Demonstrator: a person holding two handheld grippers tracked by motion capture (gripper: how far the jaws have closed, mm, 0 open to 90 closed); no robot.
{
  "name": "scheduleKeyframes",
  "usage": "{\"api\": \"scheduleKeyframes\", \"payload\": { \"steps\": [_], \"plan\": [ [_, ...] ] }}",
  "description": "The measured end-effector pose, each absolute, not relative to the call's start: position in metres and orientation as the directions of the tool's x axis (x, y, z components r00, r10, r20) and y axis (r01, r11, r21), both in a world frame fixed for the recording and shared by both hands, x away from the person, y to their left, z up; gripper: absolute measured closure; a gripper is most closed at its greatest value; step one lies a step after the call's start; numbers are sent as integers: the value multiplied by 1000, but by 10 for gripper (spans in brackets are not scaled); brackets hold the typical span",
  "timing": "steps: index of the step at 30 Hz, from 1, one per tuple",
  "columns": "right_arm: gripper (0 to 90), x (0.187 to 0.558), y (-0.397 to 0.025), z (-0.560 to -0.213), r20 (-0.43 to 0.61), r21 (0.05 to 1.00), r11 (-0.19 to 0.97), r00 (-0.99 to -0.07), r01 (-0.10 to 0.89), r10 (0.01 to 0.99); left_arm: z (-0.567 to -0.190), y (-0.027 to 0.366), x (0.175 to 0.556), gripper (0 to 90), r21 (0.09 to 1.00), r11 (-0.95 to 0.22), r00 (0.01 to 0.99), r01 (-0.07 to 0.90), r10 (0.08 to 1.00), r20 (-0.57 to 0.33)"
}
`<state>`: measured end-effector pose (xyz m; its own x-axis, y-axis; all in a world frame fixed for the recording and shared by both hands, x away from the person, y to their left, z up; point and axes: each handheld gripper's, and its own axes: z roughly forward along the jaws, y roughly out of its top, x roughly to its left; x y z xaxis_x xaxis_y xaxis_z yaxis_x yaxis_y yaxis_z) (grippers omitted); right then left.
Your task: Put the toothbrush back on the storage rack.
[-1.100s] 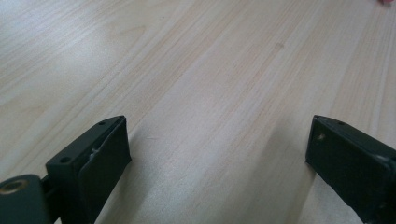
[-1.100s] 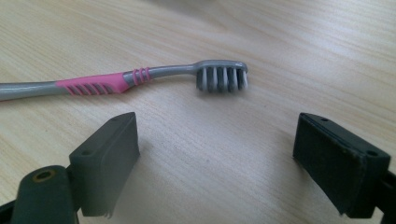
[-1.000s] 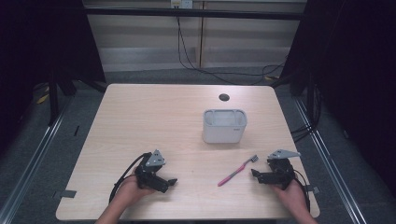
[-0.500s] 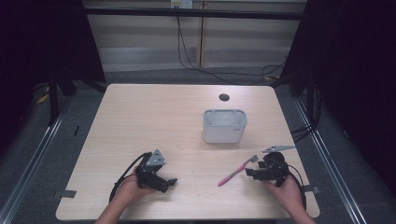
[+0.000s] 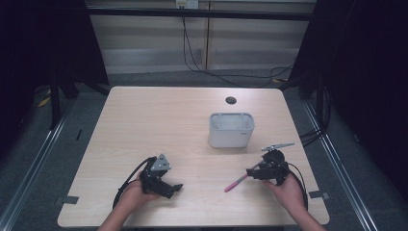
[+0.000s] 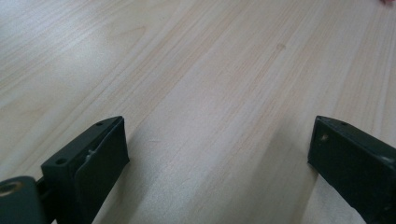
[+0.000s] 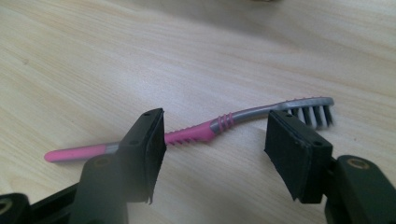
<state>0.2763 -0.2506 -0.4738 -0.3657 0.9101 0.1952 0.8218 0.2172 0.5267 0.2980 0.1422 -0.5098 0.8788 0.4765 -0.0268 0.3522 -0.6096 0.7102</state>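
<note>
Right gripper (image 7: pixel 212 154) jaws wide, straddling the pink toothbrush (image 7: pixel 196 134) lying flat on the table (image 5: pixel 159 120) just short of the grey holder (image 5: pixel 231 130), likely lining up a neck grab; left gripper (image 6: pixel 219 163) wide, idle, holding nothing.

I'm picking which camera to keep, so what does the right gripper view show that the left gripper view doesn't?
The right gripper view shows a pink and grey toothbrush lying flat on the table, bristles toward the picture's right, with the right gripper open and one jaw on either side of its neck, not closed on it. The left gripper view shows the left gripper open with bare wood between its jaws. Both show the light wooden table and a pair of black jaws set apart.
</note>
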Motion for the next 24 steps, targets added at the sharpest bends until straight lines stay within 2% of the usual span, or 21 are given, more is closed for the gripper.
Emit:
{"api": "scheduleKeyframes", "payload": {
  "steps": [7,13,21,24],
  "plan": [
    [390,282,-246,-478,218,506,184,-331,843,918,-510,142,298,44,710,-610,879,352,476,-27],
    [400,287,-242,-479,190,499,184,-314,847,930,-510,142,298,44,708,-613,880,350,474,-24],
    [450,291,-241,-480,179,470,195,-309,861,934,-510,142,298,44,708,-613,880,350,474,-24],
    [505,293,-240,-480,157,457,219,-321,862,934,-510,142,298,44,708,-613,880,350,474,-25]
  ]
}}
